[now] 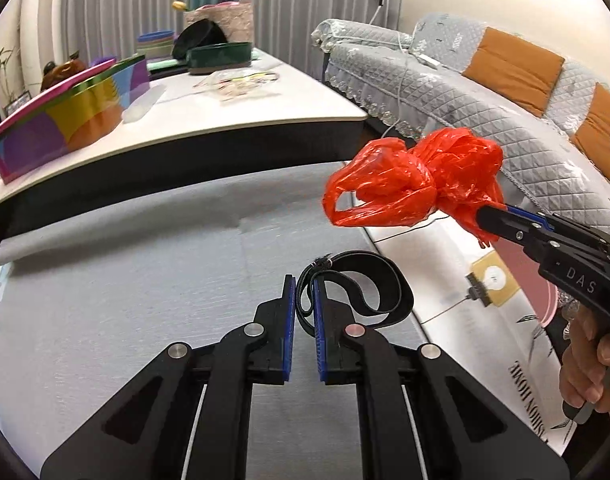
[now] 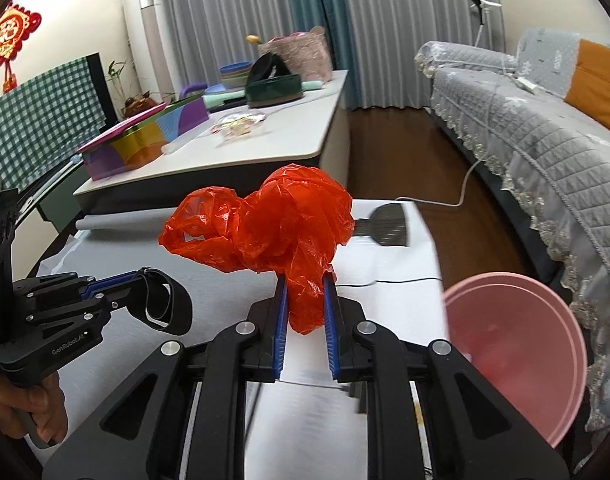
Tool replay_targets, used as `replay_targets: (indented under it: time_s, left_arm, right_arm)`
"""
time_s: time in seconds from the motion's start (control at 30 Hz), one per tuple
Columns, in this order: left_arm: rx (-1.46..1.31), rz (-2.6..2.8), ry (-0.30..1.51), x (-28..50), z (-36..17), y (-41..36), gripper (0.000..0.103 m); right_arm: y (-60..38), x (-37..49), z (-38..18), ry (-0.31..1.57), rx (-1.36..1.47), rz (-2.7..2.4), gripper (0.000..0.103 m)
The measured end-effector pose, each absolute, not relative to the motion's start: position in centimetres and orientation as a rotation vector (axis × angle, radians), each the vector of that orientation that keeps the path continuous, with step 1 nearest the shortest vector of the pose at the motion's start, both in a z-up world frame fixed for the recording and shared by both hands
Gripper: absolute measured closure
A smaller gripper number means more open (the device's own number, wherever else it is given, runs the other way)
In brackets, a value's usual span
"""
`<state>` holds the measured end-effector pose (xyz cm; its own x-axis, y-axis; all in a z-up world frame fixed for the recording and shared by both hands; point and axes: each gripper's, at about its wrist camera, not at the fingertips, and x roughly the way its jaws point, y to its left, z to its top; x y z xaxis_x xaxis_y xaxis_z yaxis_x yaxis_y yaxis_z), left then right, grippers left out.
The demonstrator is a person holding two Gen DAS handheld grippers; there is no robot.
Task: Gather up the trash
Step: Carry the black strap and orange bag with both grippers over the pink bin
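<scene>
Left gripper (image 2: 145, 280) sat at the left of the scene, clenched on one black strap (image 1: 357, 284), a looped band pinched between its blue pads and lifted clear of the grey mat (image 1: 125, 280); it looked held up so the loop could hang free rather than drag. Beyond it, on the far white tabletop (image 1: 265, 116), stood one multicoloured box (image 1: 65, 116) with its pink lid tilted, one dark green oval tin (image 1: 219, 58) and one clear crumpled wrapper (image 1: 237, 82), none of them touched by either gripper. Toward the middle, the right gripper (image 2: 305, 308) was grasping one red plastic bag (image 2: 273, 224), the jaws closed on its lower tail while the knotted, bunched body rose above the fingertips, well off the surface; gripping the thin tail probably kept the bulk from slipping out. So two pieces of trash were in hand, one per gripper. Further right and near, one pink basin (image 2: 517, 344) stood at the edge of the white sheet, open and, by my reading, the likely place for both items to go. At the far right, one grey quilted sofa (image 2: 545, 128) with orange cushions ran along the wall.
</scene>
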<state>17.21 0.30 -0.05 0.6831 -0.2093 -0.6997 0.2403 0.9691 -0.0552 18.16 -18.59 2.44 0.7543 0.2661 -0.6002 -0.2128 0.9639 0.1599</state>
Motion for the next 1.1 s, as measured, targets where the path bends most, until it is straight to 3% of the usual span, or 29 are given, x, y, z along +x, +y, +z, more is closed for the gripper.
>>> replay_targets:
  time_s: [1.1]
  left_arm:
    - [0.147, -0.482, 0.769, 16.6, 0.0, -16.2, 0.094]
  right_arm:
    - [-35.7, 13.7, 2.2, 0.658, 0.160, 0.001, 0.086]
